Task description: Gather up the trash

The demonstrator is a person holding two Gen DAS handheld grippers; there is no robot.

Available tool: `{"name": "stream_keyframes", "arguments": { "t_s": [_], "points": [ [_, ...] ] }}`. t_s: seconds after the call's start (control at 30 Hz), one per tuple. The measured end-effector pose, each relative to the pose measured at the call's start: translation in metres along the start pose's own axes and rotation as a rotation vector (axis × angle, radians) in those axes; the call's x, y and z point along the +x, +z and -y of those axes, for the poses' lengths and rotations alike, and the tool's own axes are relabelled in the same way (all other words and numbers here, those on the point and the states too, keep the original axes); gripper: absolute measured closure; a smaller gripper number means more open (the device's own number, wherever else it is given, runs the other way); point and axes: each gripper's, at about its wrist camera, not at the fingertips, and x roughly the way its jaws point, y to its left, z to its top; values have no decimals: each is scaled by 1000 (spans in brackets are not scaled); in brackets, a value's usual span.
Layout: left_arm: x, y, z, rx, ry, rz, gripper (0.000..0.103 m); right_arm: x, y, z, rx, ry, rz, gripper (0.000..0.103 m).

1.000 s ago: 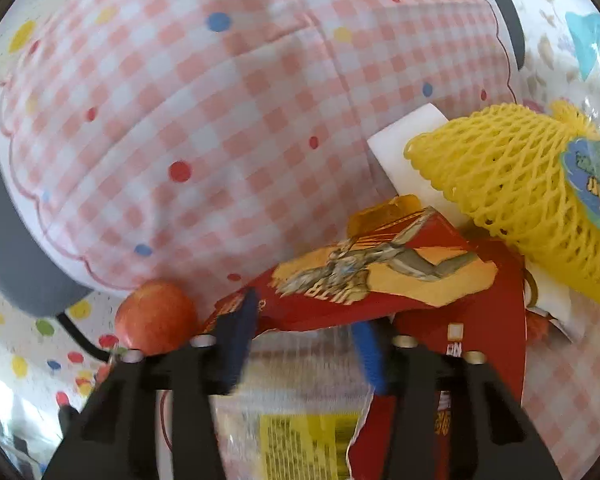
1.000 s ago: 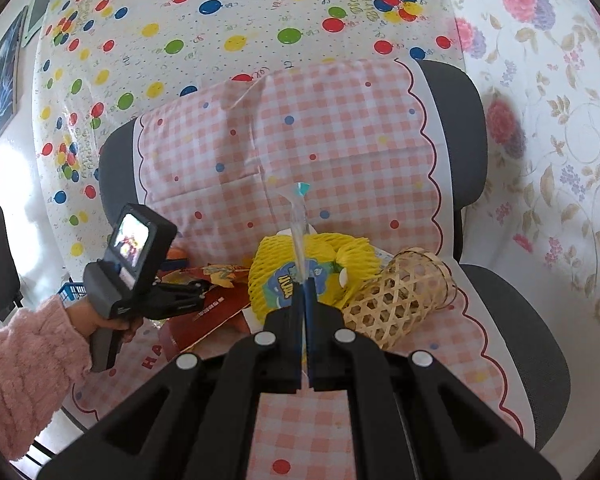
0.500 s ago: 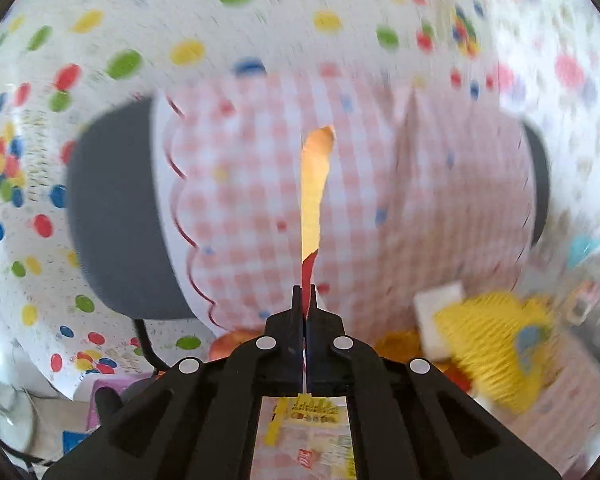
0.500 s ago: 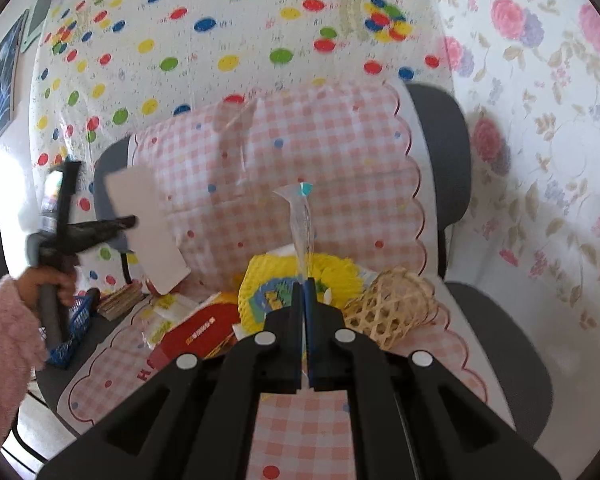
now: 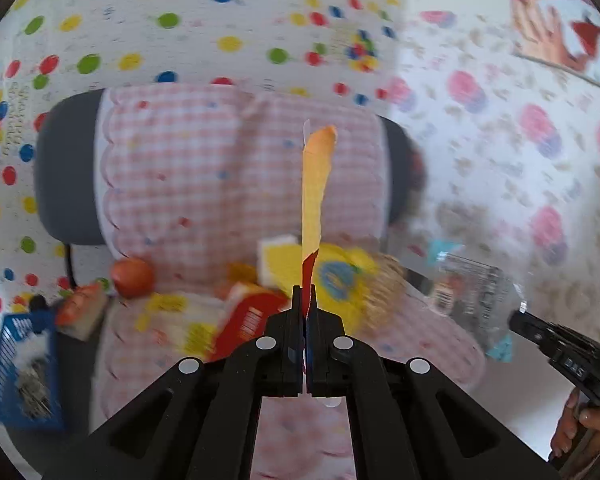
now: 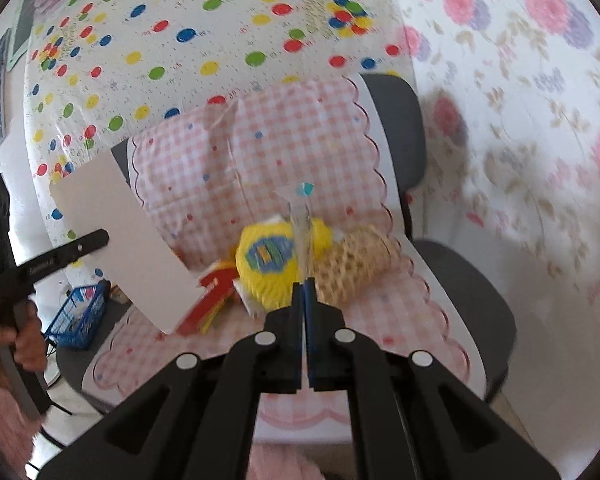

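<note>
My left gripper (image 5: 305,294) is shut on a flat red and orange snack wrapper (image 5: 317,184), seen edge-on and held up above the chair seat. From the right wrist view the same wrapper (image 6: 124,236) shows its white back, held in the left gripper at the left. My right gripper (image 6: 304,285) is shut on a clear plastic wrapper (image 6: 300,216) with a teal corner; in the left wrist view that wrapper (image 5: 472,292) hangs at the right. More trash lies on the seat: a yellow foam net (image 6: 272,260), a red packet (image 6: 208,296) and a woven basket (image 6: 360,260).
A grey office chair (image 6: 404,128) carries a pink checked cloth (image 6: 292,148). An apple (image 5: 133,278) lies at the seat's left. A blue basket (image 5: 24,364) stands on the floor left of the chair. Dotted and floral sheets hang behind.
My left gripper closed on the red and orange wrapper, lifted it off the seat and swung right. My right gripper kept its hold on the clear wrapper and drifted slightly.
</note>
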Motion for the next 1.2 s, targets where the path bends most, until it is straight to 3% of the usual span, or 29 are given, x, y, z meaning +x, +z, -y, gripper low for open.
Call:
{"name": "stream_keyframes", "arguments": {
  "t_s": [0.27, 0.53, 0.73, 1.03, 1.2],
  "points": [
    [-10, -52, 80, 85, -175, -24, 102, -60, -45, 13, 34, -115, -36, 102],
    [1, -113, 140, 122, -339, -139, 102, -114, -96, 38, 88, -274, -67, 101],
    [17, -143, 168, 144, -394, -221, 102, -124, -140, 66, 157, -351, -148, 101],
    [45, -165, 193, 167, -421, -332, 99, -116, -175, 99, 216, -374, -254, 101],
    [52, -167, 200, 174, -427, -351, 88, -111, -181, 108, 228, -376, -264, 100]
  ]
}}
